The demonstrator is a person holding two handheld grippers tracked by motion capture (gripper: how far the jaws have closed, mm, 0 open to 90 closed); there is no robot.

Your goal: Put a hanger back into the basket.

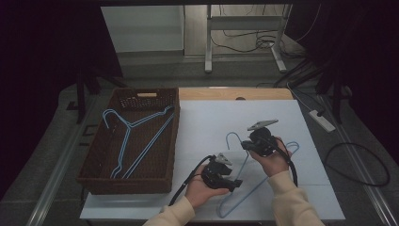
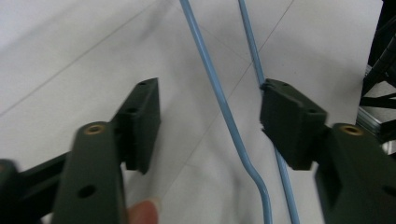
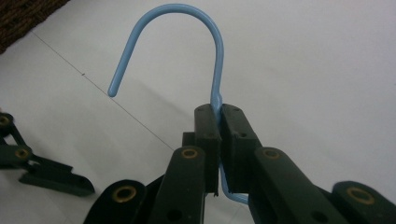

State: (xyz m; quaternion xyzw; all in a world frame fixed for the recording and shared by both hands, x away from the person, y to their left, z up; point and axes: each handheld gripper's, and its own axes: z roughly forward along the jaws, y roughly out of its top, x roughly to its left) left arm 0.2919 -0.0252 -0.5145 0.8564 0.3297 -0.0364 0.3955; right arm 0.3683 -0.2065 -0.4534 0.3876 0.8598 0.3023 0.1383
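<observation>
Right gripper view: right gripper (image 3: 219,112) clamped on blue wire hanger (image 3: 205,28) at the neck over the white table (image 3: 327,70), left gripper (image 2: 210,121) jaws apart straddling its wires; looks light, springy, slick, so grip near bends.

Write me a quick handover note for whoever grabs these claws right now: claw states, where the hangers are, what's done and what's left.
Right claw: shut on the neck of the blue hanger, just below its hook, over the white table.
Left claw: open, jaws astride one hanger wire, no grip yet.
Done: one other hanger lies in the wicker basket at left.
Left: probably close the left claw on the wire, carry this hanger over and lay it in the basket.
</observation>
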